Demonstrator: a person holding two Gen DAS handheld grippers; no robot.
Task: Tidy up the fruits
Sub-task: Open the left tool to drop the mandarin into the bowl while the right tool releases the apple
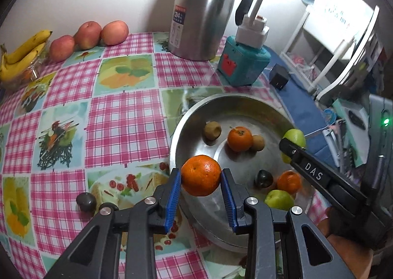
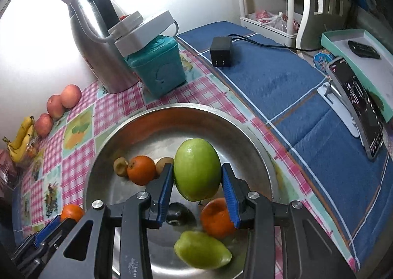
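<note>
Apples [image 1: 88,38] three, oranges [image 1: 201,175] three, bananas [image 1: 23,54] one bunch

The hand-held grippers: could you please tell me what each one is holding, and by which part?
The left hand-held gripper grips a tangerine by its sides; the right hand-held gripper grips a green fruit by its sides.

Mid-frame, the right claw [image 2: 197,178] grips a green fruit [image 2: 197,169] above the metal bowl [image 2: 186,116] — oranges [image 2: 141,169] lie inside, apples [image 2: 70,96] far left.
</note>
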